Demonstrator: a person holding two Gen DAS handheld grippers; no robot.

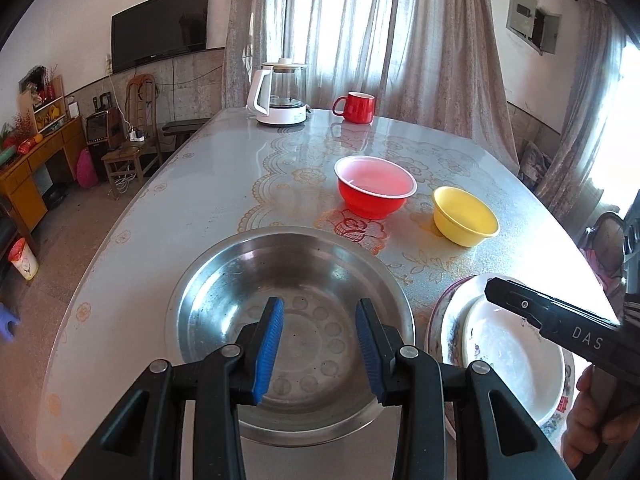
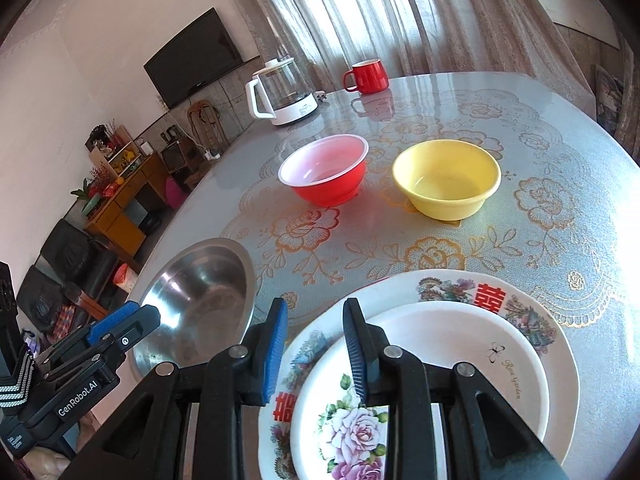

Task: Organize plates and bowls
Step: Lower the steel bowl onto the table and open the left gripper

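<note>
A steel basin (image 1: pixel 240 280) (image 2: pixel 200 288) sits at the near left of the table. My left gripper (image 1: pixel 319 302) (image 2: pixel 120 320) hovers over it, open, with nothing between its blue pads. To the right a small white rose plate (image 2: pixel 440 360) (image 1: pixel 500 344) lies on a larger floral plate (image 2: pixel 480 292) (image 1: pixel 444 320). Over the left rims of these plates my right gripper (image 2: pixel 315 304) (image 1: pixel 496 290) stands open and holds nothing. Farther back are a red bowl (image 1: pixel 376 188) (image 2: pixel 324 172) and, to its right, a yellow bowl (image 1: pixel 464 216) (image 2: pixel 448 180), apart from each other.
A glass kettle with a white handle (image 1: pixel 280 96) (image 2: pixel 284 96) and a red mug (image 1: pixel 356 108) (image 2: pixel 368 76) stand at the far edge of the table (image 1: pixel 180 200). A person's hand (image 1: pixel 592 420) grips the right tool. A chair and cabinet stand beyond the left edge.
</note>
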